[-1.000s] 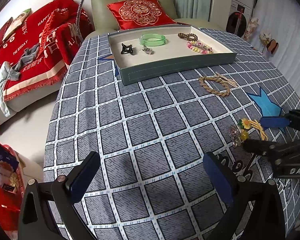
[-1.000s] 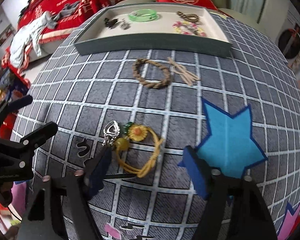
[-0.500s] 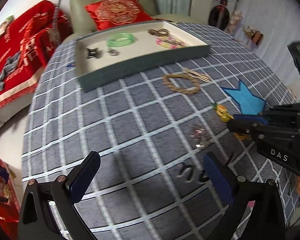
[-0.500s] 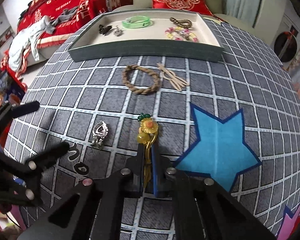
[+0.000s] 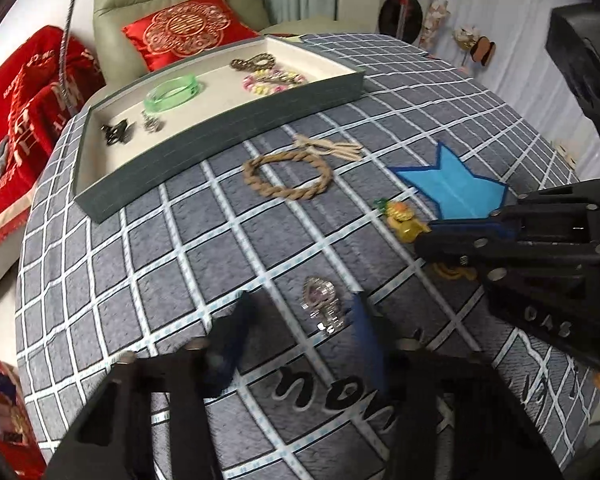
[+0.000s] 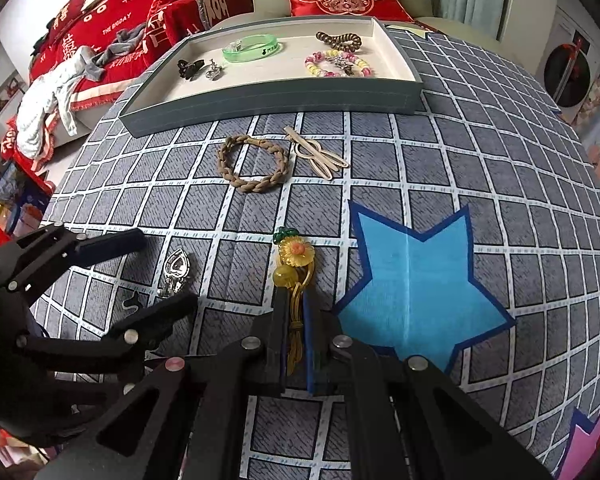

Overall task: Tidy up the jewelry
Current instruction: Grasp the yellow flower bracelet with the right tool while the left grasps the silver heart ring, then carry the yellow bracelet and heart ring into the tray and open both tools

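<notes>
Right gripper [image 6: 296, 320]: clenched on the cord of the yellow flower charm [image 6: 296, 254], which lies on the grid cloth [image 6: 480, 168]. Left gripper [image 6: 156, 270], at 9 o'clock: spread around the silver clip [image 6: 176, 270]. At 12 o'clock: braided bracelet [image 6: 253, 163], beige hairpin [image 6: 318, 154], then the tray [image 6: 276, 98].

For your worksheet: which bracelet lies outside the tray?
The braided brown bracelet, on the checked cloth before the tray; the green and beaded ones lie inside.

Both wrist views low, close over tablecloth [image 5: 148, 240], facing tray [image 6: 276, 100]; shared.
</notes>
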Available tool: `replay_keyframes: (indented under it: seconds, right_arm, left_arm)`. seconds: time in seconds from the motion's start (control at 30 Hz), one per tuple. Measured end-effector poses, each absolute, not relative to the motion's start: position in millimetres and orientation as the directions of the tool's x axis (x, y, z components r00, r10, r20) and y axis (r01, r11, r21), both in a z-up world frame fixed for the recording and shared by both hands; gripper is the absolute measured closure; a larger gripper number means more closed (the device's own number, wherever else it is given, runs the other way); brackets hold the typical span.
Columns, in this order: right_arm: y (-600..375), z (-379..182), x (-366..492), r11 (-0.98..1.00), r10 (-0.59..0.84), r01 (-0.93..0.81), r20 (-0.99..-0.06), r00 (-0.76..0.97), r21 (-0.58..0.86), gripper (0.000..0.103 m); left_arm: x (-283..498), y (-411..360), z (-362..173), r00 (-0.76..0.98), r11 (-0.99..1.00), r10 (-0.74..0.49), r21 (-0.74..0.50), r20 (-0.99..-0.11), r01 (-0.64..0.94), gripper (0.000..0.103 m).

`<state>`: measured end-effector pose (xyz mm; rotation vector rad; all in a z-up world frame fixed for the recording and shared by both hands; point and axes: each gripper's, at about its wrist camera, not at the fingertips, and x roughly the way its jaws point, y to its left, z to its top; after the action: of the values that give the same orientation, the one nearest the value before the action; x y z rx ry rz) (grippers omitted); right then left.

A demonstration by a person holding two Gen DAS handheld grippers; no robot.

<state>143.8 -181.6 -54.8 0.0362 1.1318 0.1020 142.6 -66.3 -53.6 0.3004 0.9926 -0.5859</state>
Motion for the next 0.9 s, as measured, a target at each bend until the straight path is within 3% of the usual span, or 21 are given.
replay_keyframes:
  seconds: [0.03,0.07,0.37,0.8,0.83,0.9]
  right_arm:
    - [-181,-55,144,0.995,0.100,-0.064,-0.901,0.421,0.080,0.096]
    - [-181,-55,144,0.995,0.100,-0.065,-0.901,0.421,0.080,0.096]
    - [-185,-47,142,0.992,0.126,-0.059,-0.892,0.434,0.112,0.096]
    - [-191,-35,147,0.983,0.180,-0.061,-0.887,0.425,0.171,0.096]
    - [-192,-37,148,0.984,0.178,-0.053,-0.891,0.418,0.172,0.095]
    - [-191,-42,149,0.986,0.164,-0.052,-0.899,0.407,0.156,0.078]
  left_arm:
    - [143,-68,-53,0.408,0.803,-0.330,-0.027,-0.851,0.595,0.069]
    - [143,-68,-52,0.401,0.800,-0.340,-0.038,-0.851,0.598,0.071]
    - [148,-42,-43,0.392,0.827,-0.426,-0.175,-0.816,0.534,0.071]
    - [149,-26,-31,0.420,0.837,-0.433,-0.182,-0.798,0.516,0.071]
    - [149,-27,-31,0.421,0.837,-0.432,-0.181,-0.798,0.516,0.071]
    - [149,-26,-31,0.422,0.837,-0.432,-0.181,-0.797,0.516,0.071]
